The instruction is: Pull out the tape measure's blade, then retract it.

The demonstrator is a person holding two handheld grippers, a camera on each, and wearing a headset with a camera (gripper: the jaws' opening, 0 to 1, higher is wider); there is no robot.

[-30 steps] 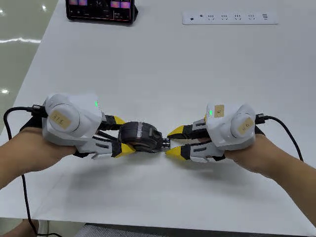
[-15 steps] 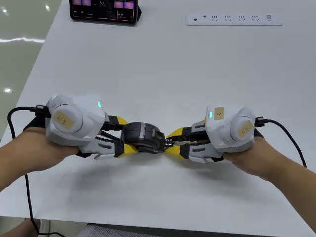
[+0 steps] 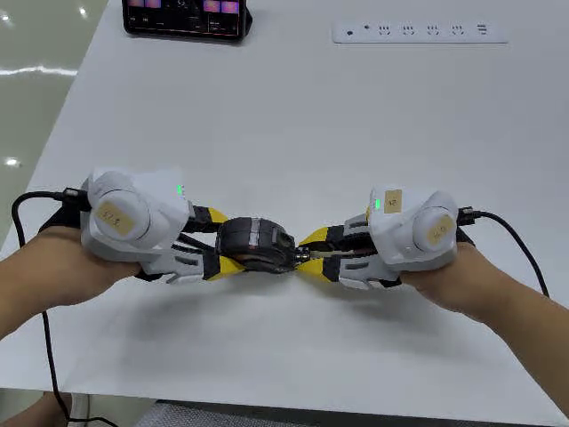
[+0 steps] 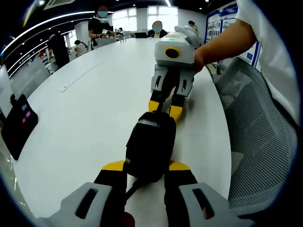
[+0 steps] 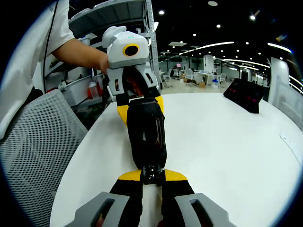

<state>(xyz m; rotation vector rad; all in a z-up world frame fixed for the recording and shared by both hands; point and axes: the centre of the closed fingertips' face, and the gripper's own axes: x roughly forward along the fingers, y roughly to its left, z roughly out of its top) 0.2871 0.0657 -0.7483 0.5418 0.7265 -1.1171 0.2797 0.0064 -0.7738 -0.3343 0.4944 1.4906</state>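
1. Head view: the tape measure [image 3: 256, 245] lies just below the middle of the frame on the white worktop [image 3: 293, 133], between the two hand-held grippers.
2. The left hand-held gripper [image 3: 220, 242] grasps the dark case, one yellow tip on each side.
3. The right hand-held gripper [image 3: 308, 255] is clenched on the blade tip [image 3: 300, 256], just beside the case's mouth.
4. Left gripper view: the case [image 4: 150, 144] sits between the near jaws [image 4: 147, 166], with the right hand-held gripper [image 4: 164, 109] touching its far end.
5. Right gripper view: the yellow tips [image 5: 152, 176] pinch the small metal blade tip [image 5: 151, 171] at the lower centre.
6. A power strip [image 3: 420, 32] lies at the upper right of the head view, a dark screen [image 3: 185, 18] at the upper left.
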